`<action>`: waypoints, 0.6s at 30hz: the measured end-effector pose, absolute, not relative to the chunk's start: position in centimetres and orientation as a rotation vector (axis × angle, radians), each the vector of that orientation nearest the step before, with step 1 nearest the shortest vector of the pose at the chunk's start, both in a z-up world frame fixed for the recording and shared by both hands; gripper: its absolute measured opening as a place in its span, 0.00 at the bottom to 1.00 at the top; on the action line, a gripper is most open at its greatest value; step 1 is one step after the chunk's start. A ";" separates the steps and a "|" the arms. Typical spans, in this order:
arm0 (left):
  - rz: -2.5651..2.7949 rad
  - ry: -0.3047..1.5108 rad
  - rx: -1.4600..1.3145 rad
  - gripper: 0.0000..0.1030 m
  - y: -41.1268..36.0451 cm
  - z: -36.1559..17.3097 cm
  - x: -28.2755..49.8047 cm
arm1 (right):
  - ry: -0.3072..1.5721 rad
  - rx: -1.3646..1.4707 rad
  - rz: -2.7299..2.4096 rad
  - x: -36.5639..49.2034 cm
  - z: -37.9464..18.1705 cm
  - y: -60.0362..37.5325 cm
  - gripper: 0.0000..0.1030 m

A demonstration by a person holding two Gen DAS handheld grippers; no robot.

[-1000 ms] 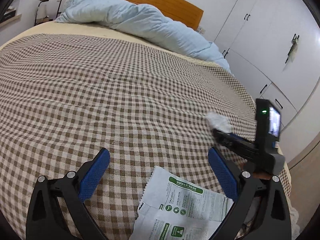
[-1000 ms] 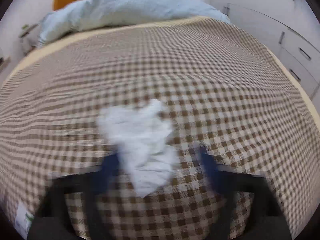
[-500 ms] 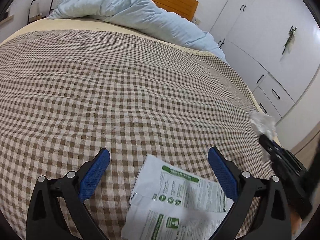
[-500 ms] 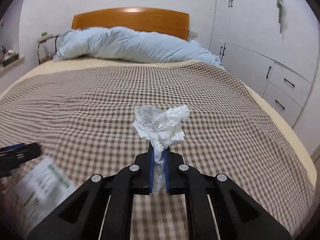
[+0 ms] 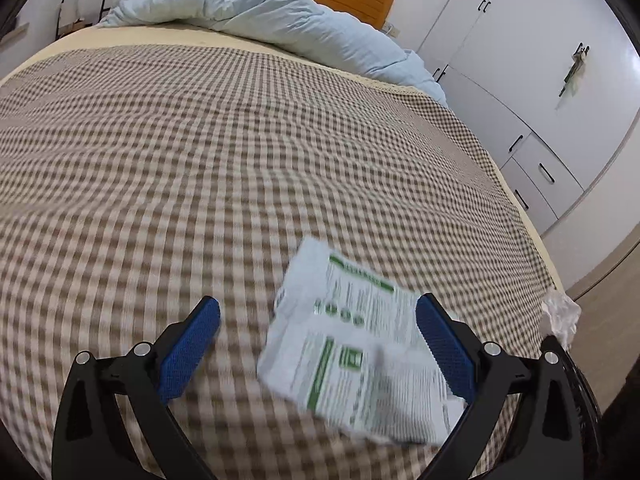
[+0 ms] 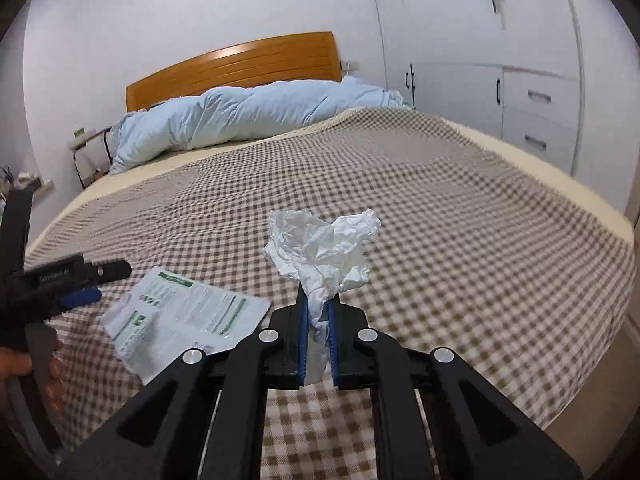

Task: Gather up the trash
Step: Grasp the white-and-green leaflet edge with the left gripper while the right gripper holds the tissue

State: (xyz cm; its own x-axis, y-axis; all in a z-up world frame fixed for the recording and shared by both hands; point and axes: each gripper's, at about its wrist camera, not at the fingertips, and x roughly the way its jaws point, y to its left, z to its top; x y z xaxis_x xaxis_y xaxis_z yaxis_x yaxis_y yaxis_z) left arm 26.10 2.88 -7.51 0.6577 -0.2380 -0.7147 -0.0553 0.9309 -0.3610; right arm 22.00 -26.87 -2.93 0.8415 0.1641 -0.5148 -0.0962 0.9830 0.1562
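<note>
Bed [image 6: 440, 208] under checked cover, two bits of trash in reach.

My right gripper [image 6: 318, 308] pinches the crumpled tissue [image 6: 320, 252] tight, lifted clear for carrying off; my left gripper [image 5: 318, 332] gapes wide over the printed leaflet [image 5: 360, 344], flat on the cover, likely next. Only the right view shows the hand [image 6: 24, 364] holding the left gripper.

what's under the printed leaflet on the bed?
The leaflet lies flat on the checked bedspread; only that cloth shows around its edges. Whatever sits directly beneath the paper is covered.
</note>
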 end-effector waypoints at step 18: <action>-0.326 0.838 -0.775 0.77 2.2 -10.9 21.0 | 0.455 0.130 0.135 19.3 -1.8 -28.6 0.09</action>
